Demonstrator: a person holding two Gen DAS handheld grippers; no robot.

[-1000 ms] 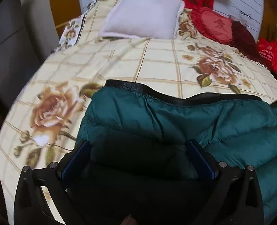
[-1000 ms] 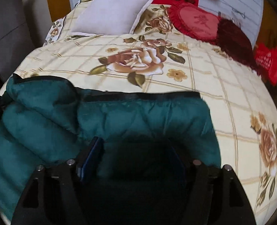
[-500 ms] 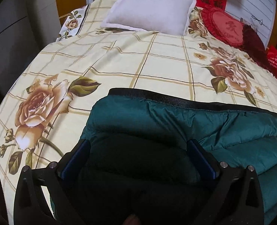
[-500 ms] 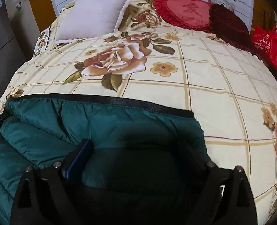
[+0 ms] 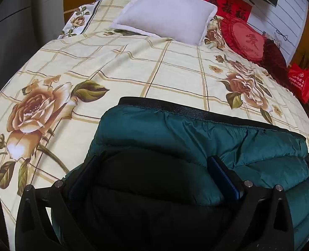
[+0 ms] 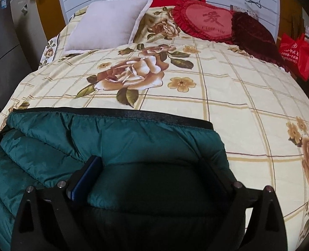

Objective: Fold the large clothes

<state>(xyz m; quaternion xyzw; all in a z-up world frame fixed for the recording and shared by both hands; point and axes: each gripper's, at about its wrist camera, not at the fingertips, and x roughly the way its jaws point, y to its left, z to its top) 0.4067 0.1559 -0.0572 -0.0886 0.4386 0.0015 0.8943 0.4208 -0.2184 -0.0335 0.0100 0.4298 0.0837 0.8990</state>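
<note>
We see a dark green puffer jacket (image 5: 196, 138) lying folded on the near part of the bed, its black elastic hem (image 6: 112, 115) forming the far edge and the quilted layers stacked under it. We judge the fold has just been laid down, hem squared across the bed so the bundle stays compact.

Left gripper (image 5: 152, 179) sits over the jacket's left end, jaws spread wide with a puffy fold bulging between them; we can't tell if the pads are pressing it.

Right gripper (image 6: 152, 175) is over the right end and its jaws have just been opening. The fabric still lies between them, but looks let go.

Around it is a cream floral bedspread (image 5: 133, 67). Far off are a white pillow (image 6: 110, 23), a red heart cushion (image 6: 204, 21) and a red bag (image 6: 294, 52) at the far right, all well apart from the jacket.
</note>
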